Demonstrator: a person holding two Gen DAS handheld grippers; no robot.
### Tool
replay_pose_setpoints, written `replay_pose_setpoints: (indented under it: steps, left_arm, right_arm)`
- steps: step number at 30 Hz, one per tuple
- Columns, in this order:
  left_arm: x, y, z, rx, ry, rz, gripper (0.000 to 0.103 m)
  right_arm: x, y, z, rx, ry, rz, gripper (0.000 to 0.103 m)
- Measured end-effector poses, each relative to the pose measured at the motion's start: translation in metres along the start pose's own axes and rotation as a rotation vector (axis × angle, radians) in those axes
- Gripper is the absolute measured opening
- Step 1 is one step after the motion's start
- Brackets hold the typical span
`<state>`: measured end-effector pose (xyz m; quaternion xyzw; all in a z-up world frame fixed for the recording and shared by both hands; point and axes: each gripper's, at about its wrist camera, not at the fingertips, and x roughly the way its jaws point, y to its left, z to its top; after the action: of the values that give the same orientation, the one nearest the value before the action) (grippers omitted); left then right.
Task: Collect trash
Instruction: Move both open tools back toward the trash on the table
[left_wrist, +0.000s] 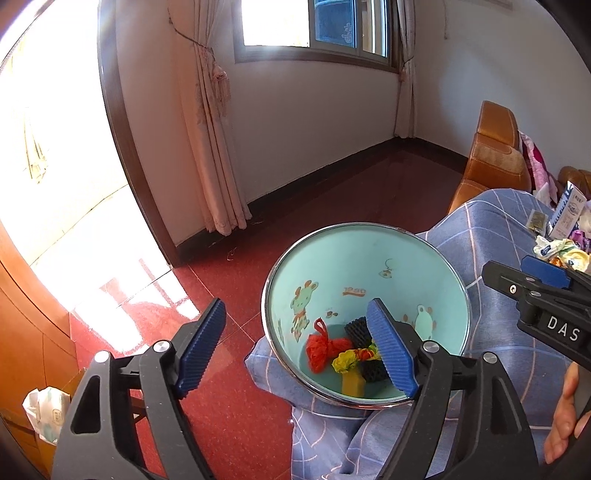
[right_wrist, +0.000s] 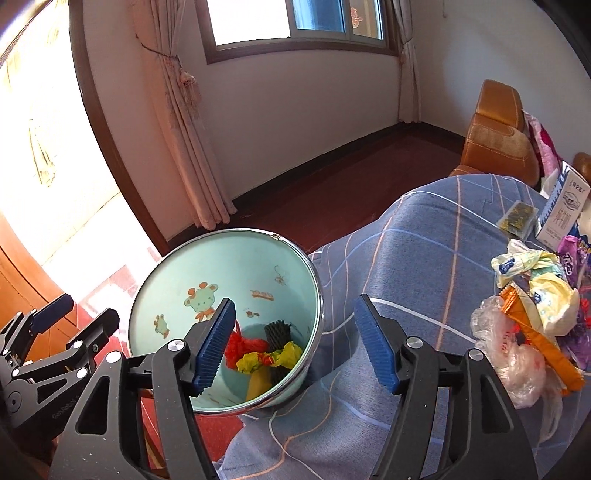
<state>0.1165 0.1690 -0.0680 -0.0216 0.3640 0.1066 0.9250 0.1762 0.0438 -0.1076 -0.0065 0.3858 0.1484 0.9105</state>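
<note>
A light-blue trash bin (left_wrist: 369, 258) (right_wrist: 221, 258) with cartoon animals stands beside the blue checked bed cover. Inside lie a red mesh bag (left_wrist: 321, 347) (right_wrist: 243, 347), a yellow wrapper (left_wrist: 345, 360) (right_wrist: 269, 356), black foam netting (left_wrist: 356, 328) (right_wrist: 277, 330) and a yellow block (left_wrist: 352, 384). My left gripper (left_wrist: 299, 343) is open and empty above the bin's left rim. My right gripper (right_wrist: 295, 339) is open and empty over the bin's right rim. A trash pile (right_wrist: 535, 302) of wrappers and plastic bags lies on the bed at right, also showing in the left wrist view (left_wrist: 561, 251).
A milk carton (right_wrist: 561, 214) and a small sachet (right_wrist: 517, 218) lie on the bed cover (right_wrist: 424, 258). An orange leather chair (right_wrist: 495, 136) stands behind. The floor (left_wrist: 221, 387) is red tile. A tissue pack (left_wrist: 48, 413) sits on a wooden cabinet at left.
</note>
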Motion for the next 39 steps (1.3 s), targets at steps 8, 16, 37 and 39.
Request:
replay_pose_setpoints:
  steps: [8,16,37,39]
  left_arm:
    - [-0.016,-0.020,-0.001,0.032,-0.019,-0.021,0.081]
    - [-0.028,-0.046,-0.006,0.078,-0.029,-0.059,0.086]
    - [-0.053,-0.147,-0.037,0.221,-0.006,-0.230,0.088]
    - [-0.052,-0.157,-0.041,0.235,0.001,-0.246,0.088]
  right_arm:
    - [-0.024,-0.020,-0.004,0.045,-0.029,-0.036,0.067]
    - [-0.049,-0.046,-0.017,0.083,-0.072,-0.083,0.067]
    - [-0.116,-0.166,-0.092,0.267,-0.100,-0.276,0.063]
    - [-0.122,-0.175,-0.098,0.280,-0.101,-0.285,0.061]
